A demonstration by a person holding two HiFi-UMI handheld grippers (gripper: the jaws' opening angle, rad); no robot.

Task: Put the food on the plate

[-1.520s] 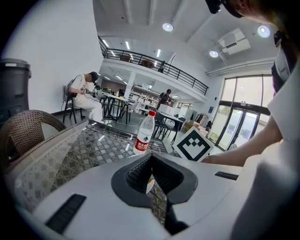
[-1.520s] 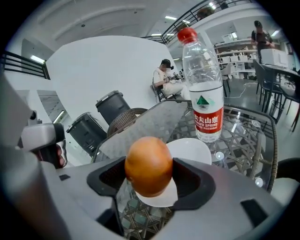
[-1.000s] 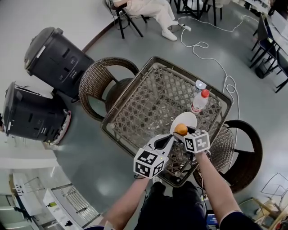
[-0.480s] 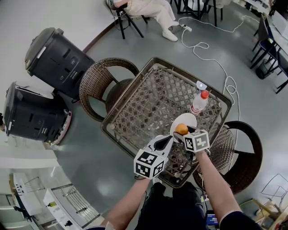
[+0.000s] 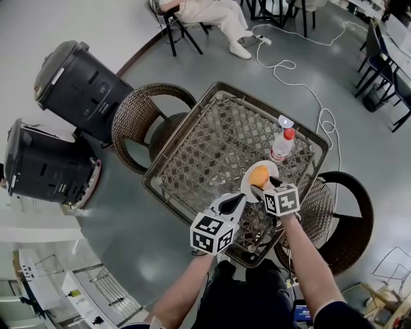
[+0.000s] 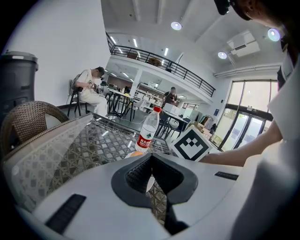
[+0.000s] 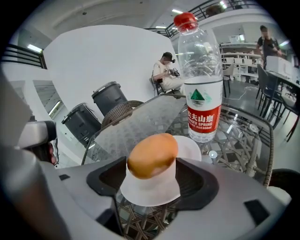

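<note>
An orange-brown bun [image 7: 152,154] sits between the jaws of my right gripper [image 7: 151,171], which is shut on it. It hangs just over a small white plate [image 7: 191,144] on the glass-topped wicker table [image 7: 140,119]. From the head view the bun [image 5: 259,175] covers most of the plate [image 5: 246,186], with the right gripper [image 5: 262,185] at the plate's near edge. My left gripper [image 5: 240,199] hovers just left of it, over the table's near edge, shut with nothing held; its pads meet in the left gripper view [image 6: 151,161].
A water bottle [image 5: 280,144] with a red cap stands upright just beyond the plate, and a small white object [image 5: 286,121] lies behind it. Wicker chairs [image 5: 138,122] flank the table. Two black bins [image 5: 77,80] stand to the left, and a seated person [image 5: 212,13] is at the far side.
My right gripper has carried the bun a little forward, from the plate's near edge to over its middle. The left gripper has hardly moved.
</note>
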